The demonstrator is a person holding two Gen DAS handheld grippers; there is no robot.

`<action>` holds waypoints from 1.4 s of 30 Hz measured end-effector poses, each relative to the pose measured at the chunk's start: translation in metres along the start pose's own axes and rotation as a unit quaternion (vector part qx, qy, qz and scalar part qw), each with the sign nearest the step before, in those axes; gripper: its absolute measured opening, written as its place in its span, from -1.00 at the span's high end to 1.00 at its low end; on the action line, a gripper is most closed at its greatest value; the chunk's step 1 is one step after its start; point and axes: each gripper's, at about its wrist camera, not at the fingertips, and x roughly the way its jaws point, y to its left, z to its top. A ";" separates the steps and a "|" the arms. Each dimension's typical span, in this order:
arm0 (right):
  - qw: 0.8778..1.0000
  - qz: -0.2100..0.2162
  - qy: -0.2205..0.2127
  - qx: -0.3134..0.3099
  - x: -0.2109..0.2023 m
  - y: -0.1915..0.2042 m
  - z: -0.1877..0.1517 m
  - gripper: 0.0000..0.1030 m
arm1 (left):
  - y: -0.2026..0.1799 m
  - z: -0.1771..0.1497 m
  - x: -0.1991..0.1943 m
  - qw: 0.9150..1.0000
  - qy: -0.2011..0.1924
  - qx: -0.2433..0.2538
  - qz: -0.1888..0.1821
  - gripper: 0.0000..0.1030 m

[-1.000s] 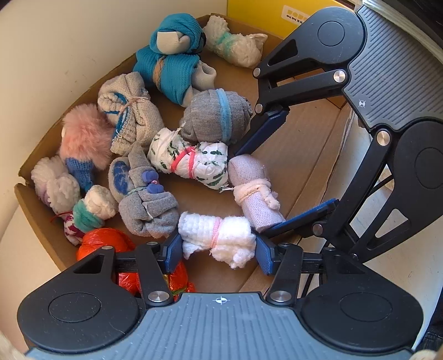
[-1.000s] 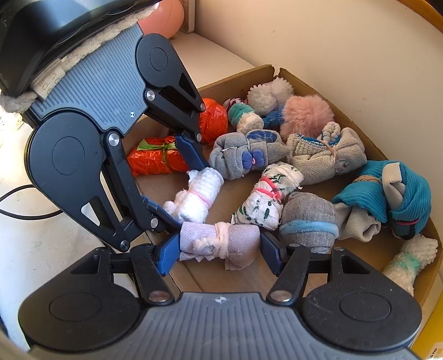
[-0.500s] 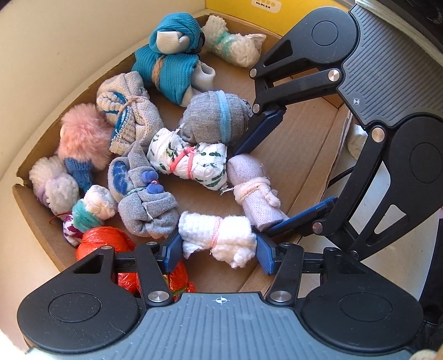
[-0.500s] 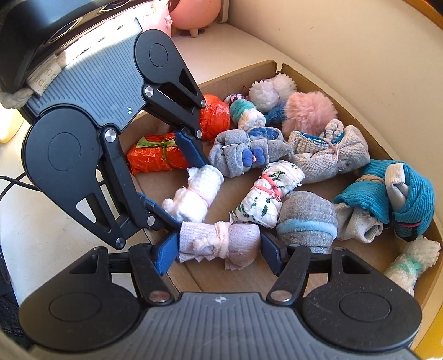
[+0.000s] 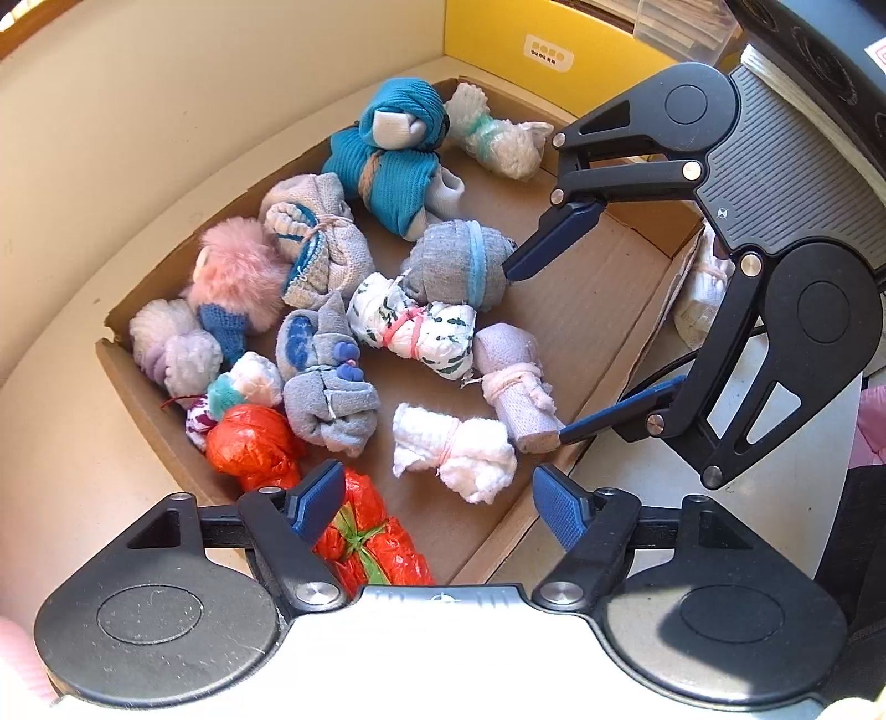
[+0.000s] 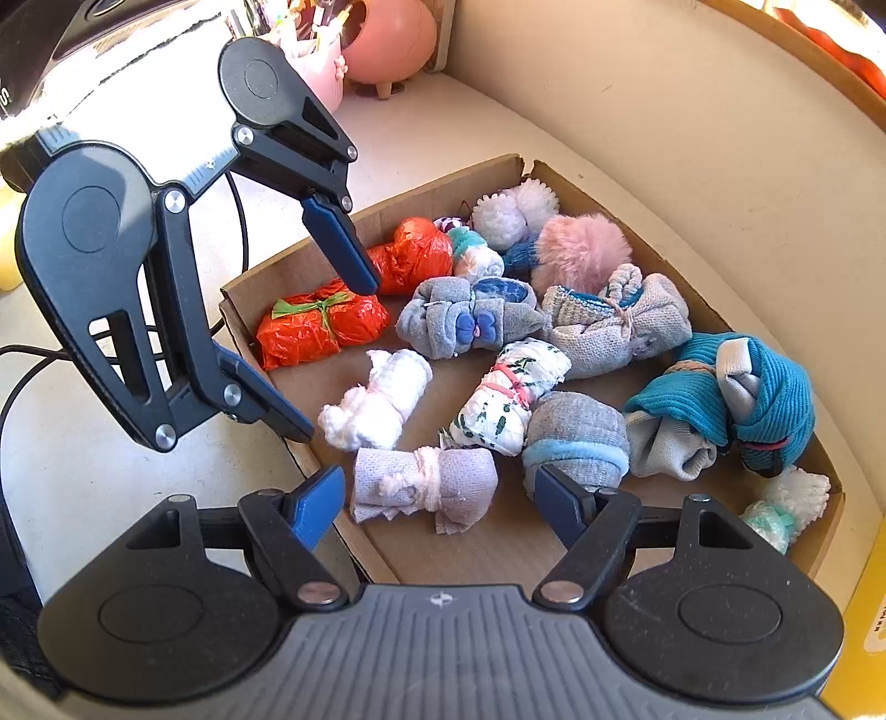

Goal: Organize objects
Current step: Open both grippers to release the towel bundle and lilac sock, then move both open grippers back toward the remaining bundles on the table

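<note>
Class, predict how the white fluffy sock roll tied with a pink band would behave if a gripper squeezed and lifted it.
The white fluffy sock roll looks soft, so it would probably compress between the fingers. It is likely light for its size. The pink band around its middle should keep it bundled, though the loose ends may flop.

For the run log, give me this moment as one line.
left gripper: open, above white bundle | right gripper: open, around lilac bundle | both bundles lying in cardboard tray

Setting: home desk | Evidence: pink pen cup (image 6: 318, 52), round pink ornament (image 6: 396, 41), cardboard tray (image 6: 498, 545) of rolled socks (image 6: 576, 327)
</note>
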 end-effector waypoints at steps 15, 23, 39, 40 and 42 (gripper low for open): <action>0.977 -0.106 -0.042 0.180 -0.108 0.005 -0.090 -0.49 | -0.062 0.013 -0.050 0.993 -0.081 -0.050 -0.066 -0.63; 0.928 -0.200 -0.020 0.313 -0.120 -0.026 -0.173 -0.54 | -0.151 0.040 -0.014 0.993 -0.091 -0.025 -0.069 -0.72; 0.947 -0.146 -0.014 0.287 -0.101 -0.065 -0.216 -0.30 | -0.195 0.084 0.075 0.994 -0.066 -0.083 -0.010 -0.73; 0.947 -0.142 -0.012 0.287 -0.098 -0.066 -0.217 -0.27 | -0.195 0.084 0.077 0.994 -0.064 -0.087 -0.008 -0.73; 0.949 -0.132 -0.010 0.285 -0.094 -0.068 -0.218 -0.22 | -0.195 0.084 0.081 0.994 -0.061 -0.091 -0.009 -0.72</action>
